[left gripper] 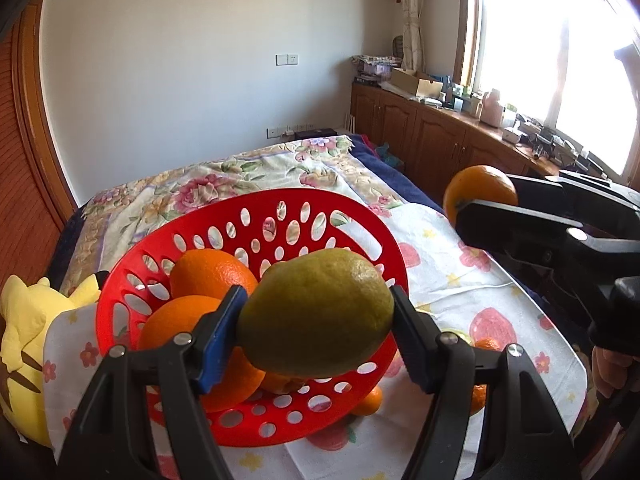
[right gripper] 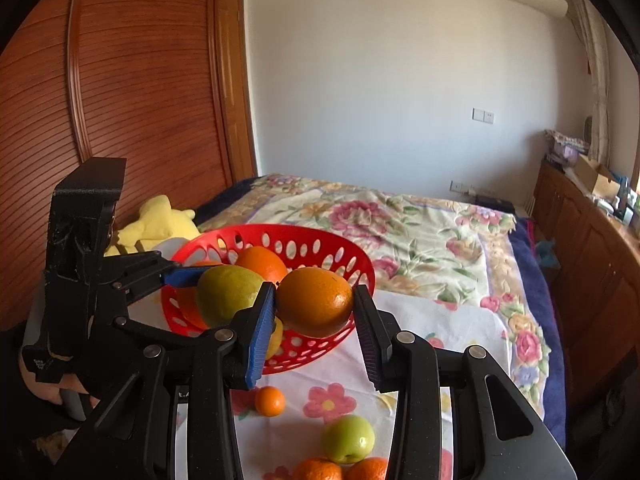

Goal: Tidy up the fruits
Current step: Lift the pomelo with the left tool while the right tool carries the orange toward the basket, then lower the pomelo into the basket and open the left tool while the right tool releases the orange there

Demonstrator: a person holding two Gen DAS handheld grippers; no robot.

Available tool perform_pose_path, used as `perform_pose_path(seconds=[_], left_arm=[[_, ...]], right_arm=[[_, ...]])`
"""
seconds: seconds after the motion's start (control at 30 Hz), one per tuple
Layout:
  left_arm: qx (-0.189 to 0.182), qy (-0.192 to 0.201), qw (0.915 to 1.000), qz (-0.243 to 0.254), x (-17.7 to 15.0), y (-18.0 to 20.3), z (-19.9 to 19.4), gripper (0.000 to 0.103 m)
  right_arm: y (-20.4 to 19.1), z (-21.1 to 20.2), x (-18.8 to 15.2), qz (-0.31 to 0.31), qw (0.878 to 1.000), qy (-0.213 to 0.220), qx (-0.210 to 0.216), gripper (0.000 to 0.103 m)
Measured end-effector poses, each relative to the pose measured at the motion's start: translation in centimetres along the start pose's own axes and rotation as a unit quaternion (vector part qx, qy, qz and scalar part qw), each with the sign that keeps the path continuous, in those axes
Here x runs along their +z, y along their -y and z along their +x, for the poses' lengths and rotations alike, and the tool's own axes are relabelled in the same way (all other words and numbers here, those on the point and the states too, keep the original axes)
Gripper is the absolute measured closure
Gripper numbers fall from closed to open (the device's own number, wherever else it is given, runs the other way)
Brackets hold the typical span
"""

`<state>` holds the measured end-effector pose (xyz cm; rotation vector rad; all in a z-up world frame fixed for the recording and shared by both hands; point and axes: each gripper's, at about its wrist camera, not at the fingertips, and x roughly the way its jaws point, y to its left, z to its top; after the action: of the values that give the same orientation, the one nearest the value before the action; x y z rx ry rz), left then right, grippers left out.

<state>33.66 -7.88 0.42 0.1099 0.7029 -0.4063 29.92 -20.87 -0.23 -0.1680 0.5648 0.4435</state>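
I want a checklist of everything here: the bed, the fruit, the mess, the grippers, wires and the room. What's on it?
Surface: bed with flowered cover; white cloth with flower and strawberry prints on top.
Job's things: red basket holding oranges; loose on the cloth, small orange, green apple and two more oranges at the frame's bottom edge.
Clutter: yellow plush toy beside the basket.
Grippers: left gripper shut on a green lemon over the basket; right gripper shut on an orange.
Cables: nothing seen clearly.
Surroundings: wooden wardrobe, cabinets crowded with boxes, bright window.
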Motion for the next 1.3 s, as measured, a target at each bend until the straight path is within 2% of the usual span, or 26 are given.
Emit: perform_pose_path(seconds=[0.13,0.33,0.43,0.67,0.97,1.3], left_arm=[[0.010,-0.003,0.9999,0.013,0.1,0.5,0.6,0.033],[0.006,-0.019,0.9998,0.005,-0.1,0.1,2.0,0.033],[0.014,-0.009,0.9998,0.006,-0.1,-0.1,2.1,0.036],[0.011,0.010,0.9999,-0.003,0.5,-0.7,0.5,0.036],[0.022,0.027,0.9989,-0.032,-1.0,-3.0,-2.1,0.035],[0.031,0.039,0.9977,-0.047,-2.3,-4.8,-4.1,0.035]], right_arm=[[0.6,1.5,0.0,0.005,1.000,-0.013,0.005,0.064],[0.9,3.1,-0.1,0.005,1.000,-0.022,0.008,0.064],[1.0,3.7,-0.3,0.004,1.000,-0.029,0.008,0.064],[1.2,4.6,-0.4,0.004,0.999,-0.034,0.007,0.064],[1.3,6.0,-0.4,0.012,0.999,-0.033,0.013,0.064],[-1.1,8.2,-1.6,0.006,0.998,-0.057,0.029,0.064]])
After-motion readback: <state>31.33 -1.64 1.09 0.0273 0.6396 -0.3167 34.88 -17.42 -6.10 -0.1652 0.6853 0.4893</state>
